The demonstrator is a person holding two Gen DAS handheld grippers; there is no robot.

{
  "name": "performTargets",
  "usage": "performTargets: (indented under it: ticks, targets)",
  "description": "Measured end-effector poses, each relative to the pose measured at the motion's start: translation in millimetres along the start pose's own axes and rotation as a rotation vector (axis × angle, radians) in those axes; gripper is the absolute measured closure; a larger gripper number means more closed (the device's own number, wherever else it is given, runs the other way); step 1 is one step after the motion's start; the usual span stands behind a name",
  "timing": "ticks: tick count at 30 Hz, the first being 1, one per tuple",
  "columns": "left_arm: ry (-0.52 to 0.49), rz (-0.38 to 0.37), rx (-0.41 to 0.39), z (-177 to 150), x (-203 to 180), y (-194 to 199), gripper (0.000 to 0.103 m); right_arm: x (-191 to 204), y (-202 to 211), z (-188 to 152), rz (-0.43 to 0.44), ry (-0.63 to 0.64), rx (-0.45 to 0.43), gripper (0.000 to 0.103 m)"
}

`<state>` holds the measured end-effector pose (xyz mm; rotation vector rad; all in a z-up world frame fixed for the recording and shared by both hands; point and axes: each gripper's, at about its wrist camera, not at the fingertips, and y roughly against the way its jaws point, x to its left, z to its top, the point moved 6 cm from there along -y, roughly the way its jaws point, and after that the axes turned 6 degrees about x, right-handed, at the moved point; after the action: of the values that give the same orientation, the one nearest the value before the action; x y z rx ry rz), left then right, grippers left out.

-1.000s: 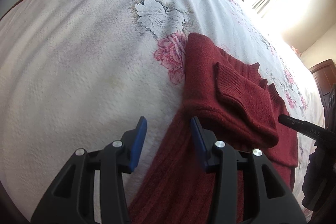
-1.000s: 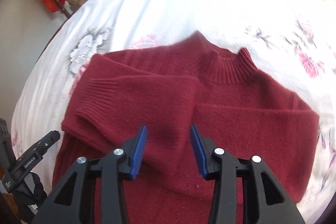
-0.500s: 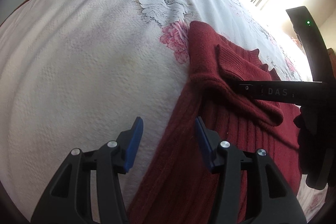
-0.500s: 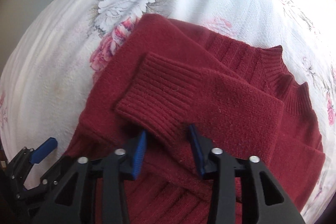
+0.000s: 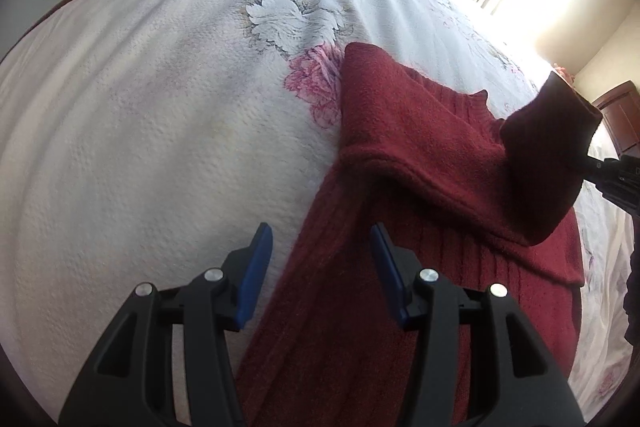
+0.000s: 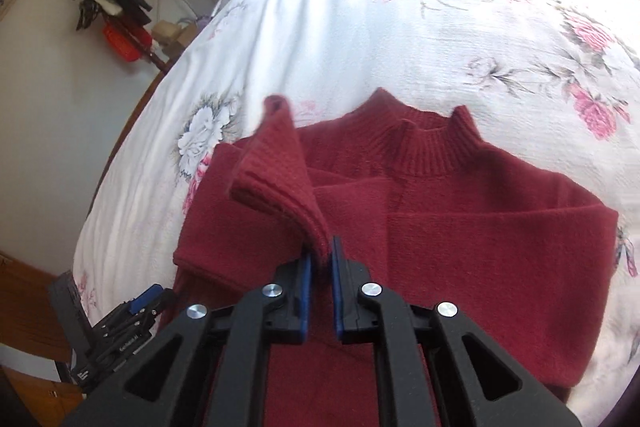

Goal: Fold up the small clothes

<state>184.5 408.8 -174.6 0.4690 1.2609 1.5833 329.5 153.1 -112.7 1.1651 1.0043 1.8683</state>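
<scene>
Maroon knit sweater [image 6: 460, 235] is lying flat on the floral bedspread [image 5: 140, 147], mock-neck collar [image 6: 420, 147] pointing away from the person, hem running back under both tools. Right gripper [image 6: 320, 259] is pinching the ribbed sleeve cuff [image 6: 276, 163] — blue pads nearly together with only the cuff's knit between them — and is holding it lifted clear of the chest panel; the cuff is standing up and leaning toward the sweater's left shoulder. The sleeve [image 5: 460, 163] it belongs to is running from that left shoulder across the body, so its long axis is lying crosswise to the torso, roughly at right angles to the collar-to-hem line. The other sleeve [image 6: 500, 223] is lying folded across the chest on the right side. Left gripper [image 5: 320, 267] is hovering with jaws wide apart and nothing in them, straddling the sweater's left side edge [image 5: 288, 287] low on the body, one pad over bedspread and one over knit; whether it is touching the fabric cannot be told. Judgement: the held cuff is the pivot of the next move — the right gripper already has it and is lying directly over the torso, so the sleeve likely needs laying down along or across the body, while the left gripper is the nearer one to the side edge and hem for the following fold. Risk: soft, thick knit is likely to sag and slide out of line when released
</scene>
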Motion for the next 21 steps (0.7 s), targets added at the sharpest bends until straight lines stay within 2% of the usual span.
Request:
performTargets:
  ticks: [4,7,9,10,12,14,16,17,19,21]
  targets:
    - [-0.042,-0.027,-0.041,10,-27,9,0.052,-51,20,-26,-0.066,-0.027,-0.024,0.095]
    - [-0.092,-0.039,-0.037,19,-54,6,0.051,-88,21,-41,-0.104,-0.062,-0.018,0.094]
    - [-0.129,-0.022,-0.033,23,-70,1,0.051,-107,18,-49,-0.13,-0.072,-0.006,0.086]
    - [-0.15,-0.012,-0.03,24,-77,-2,0.051,-115,15,-54,-0.142,-0.069,0.003,0.079]
    - [-0.18,-0.011,-0.024,25,-89,-6,0.051,-128,12,-63,-0.167,-0.07,0.001,0.075]
    - [-0.194,-0.01,-0.018,26,-96,-12,0.051,-144,10,-72,-0.129,-0.117,0.029,0.073]
    - [-0.201,-0.007,-0.015,28,-102,-18,0.051,-158,7,-72,-0.027,-0.209,0.044,0.071]
    - [-0.201,-0.005,-0.013,29,-104,-21,0.051,-166,7,-71,0.003,-0.259,0.042,0.067]
    - [-0.193,-0.012,-0.007,30,-107,-29,0.051,-178,8,-70,0.033,-0.324,0.032,0.06]
    - [-0.175,-0.02,0.007,31,-107,-38,0.05,-183,4,-70,0.057,-0.343,0.031,0.061]
